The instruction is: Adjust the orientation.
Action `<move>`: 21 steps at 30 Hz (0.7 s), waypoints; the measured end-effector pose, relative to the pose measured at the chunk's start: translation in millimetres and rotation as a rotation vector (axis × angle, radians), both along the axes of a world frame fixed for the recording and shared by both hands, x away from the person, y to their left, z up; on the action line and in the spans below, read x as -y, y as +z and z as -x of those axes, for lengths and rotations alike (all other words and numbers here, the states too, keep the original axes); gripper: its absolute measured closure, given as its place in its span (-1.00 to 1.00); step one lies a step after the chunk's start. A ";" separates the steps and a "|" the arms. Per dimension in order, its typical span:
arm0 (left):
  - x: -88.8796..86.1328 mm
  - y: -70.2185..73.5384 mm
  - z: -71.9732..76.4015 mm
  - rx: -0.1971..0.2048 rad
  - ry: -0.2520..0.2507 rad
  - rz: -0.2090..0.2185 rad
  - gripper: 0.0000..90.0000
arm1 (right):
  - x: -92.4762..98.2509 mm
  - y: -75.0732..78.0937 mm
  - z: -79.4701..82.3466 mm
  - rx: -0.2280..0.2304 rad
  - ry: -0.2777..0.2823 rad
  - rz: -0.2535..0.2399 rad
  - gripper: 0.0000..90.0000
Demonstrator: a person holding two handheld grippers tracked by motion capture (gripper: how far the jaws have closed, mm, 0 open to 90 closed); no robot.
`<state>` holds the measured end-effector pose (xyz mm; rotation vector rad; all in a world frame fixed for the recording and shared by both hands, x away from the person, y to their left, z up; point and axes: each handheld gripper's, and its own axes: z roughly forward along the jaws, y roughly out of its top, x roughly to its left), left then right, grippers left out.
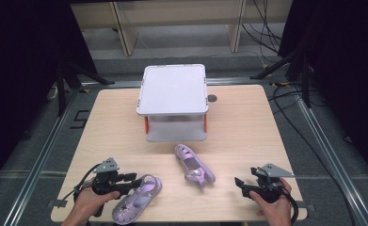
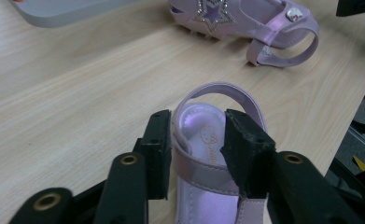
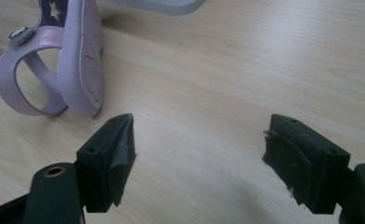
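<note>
Gripping the near lilac plastic sandal [image 2: 203, 154] by its soft strap only, the left gripper [image 2: 194, 149] risks slippage when lifting. Right gripper [image 3: 199, 158] stands spread and empty beside the second lilac sandal [image 3: 73, 56], which lies on its side and may roll.

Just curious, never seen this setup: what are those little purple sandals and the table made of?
The sandals look like glossy lilac plastic or faux leather: the straps catch the light, and one carries a glittery star. The table looks like pale wood-grain laminate, smooth and matte, though real wood can't be ruled out.
</note>
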<state>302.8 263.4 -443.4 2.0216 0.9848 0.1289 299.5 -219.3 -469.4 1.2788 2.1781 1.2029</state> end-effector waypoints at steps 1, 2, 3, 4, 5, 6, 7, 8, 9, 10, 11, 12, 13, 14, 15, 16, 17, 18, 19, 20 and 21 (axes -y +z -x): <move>2.5 -0.4 -1.4 -0.004 0.003 -0.011 0.39 | 0.2 0.0 -0.2 -0.002 0.005 0.004 -0.45; 3.9 -0.8 -3.6 -0.002 -0.001 -0.026 0.40 | 0.0 0.2 0.0 0.007 0.000 0.014 -0.45; 3.4 -0.8 -6.6 0.001 -0.018 -0.059 0.41 | -0.1 0.7 0.7 0.002 -0.003 0.012 -0.45; 4.1 -1.6 -8.4 -0.007 -0.022 -0.066 0.42 | -0.2 0.8 0.6 0.004 -0.002 0.012 -0.45; 4.6 -2.1 -9.5 -0.013 -0.027 -0.079 0.42 | -0.3 0.9 0.7 0.004 0.000 0.012 -0.45; 5.9 -3.4 -10.2 -0.015 -0.021 -0.077 0.43 | -0.3 0.9 0.6 0.006 0.005 0.012 -0.44; 6.9 -4.2 -10.4 -0.014 -0.007 -0.072 0.44 | -0.7 1.3 1.3 0.005 -0.003 0.009 -0.44; 4.8 -3.6 -11.0 -0.011 -0.011 -0.090 0.46 | -0.7 1.5 1.3 -0.003 0.001 0.006 -0.44; 4.0 -3.8 -11.3 0.000 0.004 -0.091 0.48 | -0.4 0.8 0.4 0.005 0.006 0.012 -0.44; 2.2 -4.0 -12.0 0.005 0.013 -0.097 0.49 | -0.3 0.5 0.2 0.006 0.008 0.014 -0.44; 1.1 -4.1 -11.5 0.002 0.017 -0.092 0.48 | -0.8 1.1 1.0 -0.003 0.006 0.009 -0.44; 1.0 -4.1 -10.9 0.003 0.028 -0.090 0.45 | -1.6 0.8 1.4 -0.016 0.004 -0.001 -0.44; 1.1 -3.9 -9.9 0.008 0.030 -0.089 0.42 | -1.0 0.9 1.0 -0.005 0.006 0.011 -0.44; 1.2 -3.4 -9.2 0.013 0.029 -0.100 0.38 | -1.6 -0.6 -0.1 -0.005 0.011 0.008 -0.44; 1.7 -3.0 -9.4 0.014 0.025 -0.103 0.36 | -1.3 0.7 0.7 -0.003 0.009 0.013 -0.44; 1.9 -2.2 -9.4 0.012 0.017 -0.108 0.39 | -1.7 0.9 0.9 -0.005 0.009 0.011 -0.43; 2.6 -2.4 -9.4 0.007 0.004 -0.101 0.49 | -1.9 1.0 1.0 -0.004 0.009 0.013 -0.42; 3.6 -3.0 -9.6 0.007 0.000 -0.103 0.58 | -1.9 0.7 0.7 0.000 0.014 0.015 -0.42; 4.4 -3.1 -9.5 0.014 -0.001 -0.106 0.61 | -2.2 1.2 1.1 -0.004 0.011 0.013 -0.42; 3.7 -2.1 -9.5 0.016 -0.017 -0.110 0.68 | -2.2 1.3 1.2 -0.004 0.012 0.013 -0.42; 3.3 -2.2 -10.2 0.028 -0.017 -0.116 0.76 | -1.9 0.8 0.7 0.003 0.015 0.017 -0.42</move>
